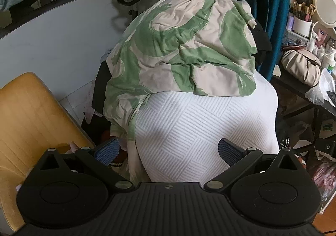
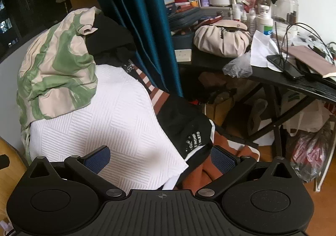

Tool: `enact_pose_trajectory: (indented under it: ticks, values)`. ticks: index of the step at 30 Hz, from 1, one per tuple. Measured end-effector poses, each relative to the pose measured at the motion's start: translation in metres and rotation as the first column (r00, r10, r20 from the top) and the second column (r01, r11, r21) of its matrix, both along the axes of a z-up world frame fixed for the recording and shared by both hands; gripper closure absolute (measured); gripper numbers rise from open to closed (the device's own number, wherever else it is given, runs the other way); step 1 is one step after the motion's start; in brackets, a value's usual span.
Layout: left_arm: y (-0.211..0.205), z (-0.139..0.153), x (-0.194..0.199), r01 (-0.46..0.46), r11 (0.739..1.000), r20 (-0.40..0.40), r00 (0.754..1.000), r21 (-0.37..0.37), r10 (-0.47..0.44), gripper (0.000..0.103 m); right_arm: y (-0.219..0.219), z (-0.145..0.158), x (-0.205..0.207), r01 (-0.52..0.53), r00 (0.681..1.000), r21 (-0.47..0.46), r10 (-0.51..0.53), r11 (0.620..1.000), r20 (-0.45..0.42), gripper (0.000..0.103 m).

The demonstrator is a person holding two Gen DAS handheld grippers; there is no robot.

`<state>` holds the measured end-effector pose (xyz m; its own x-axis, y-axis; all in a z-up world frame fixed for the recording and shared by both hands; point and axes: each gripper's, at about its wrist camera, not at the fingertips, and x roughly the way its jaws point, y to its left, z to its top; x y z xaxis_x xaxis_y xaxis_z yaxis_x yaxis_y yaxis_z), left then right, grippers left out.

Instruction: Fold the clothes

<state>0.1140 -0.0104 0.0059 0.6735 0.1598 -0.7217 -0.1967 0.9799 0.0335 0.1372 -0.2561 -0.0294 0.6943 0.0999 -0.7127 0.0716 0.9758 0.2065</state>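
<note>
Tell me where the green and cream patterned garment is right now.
The green and cream garment lies crumpled on top of the pile, overlapping the far edge of the white textured cloth, left of the teal curtain.

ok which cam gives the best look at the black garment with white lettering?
Right wrist. The black garment lies in full view beside the white textured cloth, lettering visible. The left wrist view shows only a sliver of it with lettering at the cloth's right edge.

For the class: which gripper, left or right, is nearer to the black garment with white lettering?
Right. The right gripper has the black garment reaching down between its open fingers, by the right finger. The left gripper hovers open over the white textured cloth, with that garment only at its far right edge.
</note>
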Motion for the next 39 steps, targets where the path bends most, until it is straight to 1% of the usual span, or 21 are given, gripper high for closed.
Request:
enact_pose_trajectory:
  ticks: [5,9,14,20,23,26,30,33,37,39]
  values:
    - [0.003,0.002,0.007,-0.015,1.0,0.001,1.0,0.017,0.015,0.001,0.006,-0.006,0.016,0.027,1.0,0.025,-0.027,0.999,-0.01,0.001]
    - [0.011,-0.001,0.015,-0.027,0.999,-0.014,1.0,0.019,0.027,0.001,0.017,-0.017,0.03,0.045,0.998,0.033,-0.044,0.998,-0.044,0.001]
    - [0.024,-0.008,0.038,-0.014,1.0,-0.03,0.999,0.013,0.015,0.001,0.034,-0.024,0.047,0.053,0.997,0.031,-0.051,0.998,-0.06,0.001]
    - [0.039,-0.018,0.076,0.057,0.998,-0.033,0.998,0.022,-0.056,0.001,0.05,-0.027,0.075,0.116,0.991,0.016,-0.115,0.993,-0.068,0.001]
    - [0.052,-0.022,0.098,0.082,0.997,-0.033,0.996,0.009,-0.082,0.001,0.061,-0.027,0.089,0.139,0.987,0.001,-0.138,0.99,-0.08,0.001]
    - [0.065,-0.026,0.121,0.106,0.994,-0.033,0.994,-0.006,-0.106,0.001,0.073,-0.026,0.103,0.151,0.985,-0.011,-0.151,0.989,-0.079,0.001]
    - [0.077,-0.033,0.148,0.147,0.989,-0.032,0.989,0.0,-0.147,0.001,0.091,-0.028,0.124,0.161,0.983,-0.021,-0.162,0.987,-0.082,0.001]
    - [0.084,-0.039,0.163,0.195,0.981,-0.031,0.98,-0.009,-0.195,0.001,0.102,-0.03,0.14,0.169,0.982,-0.02,-0.17,0.985,-0.083,0.001]
    - [0.091,-0.049,0.178,0.27,0.962,-0.027,0.962,-0.033,-0.271,0.0,0.112,-0.035,0.162,0.179,0.981,-0.02,-0.18,0.984,-0.068,0.001]
    - [0.093,-0.055,0.183,0.296,0.954,-0.028,0.954,-0.05,-0.298,0.0,0.115,-0.04,0.171,0.179,0.981,-0.028,-0.18,0.983,-0.074,0.001]
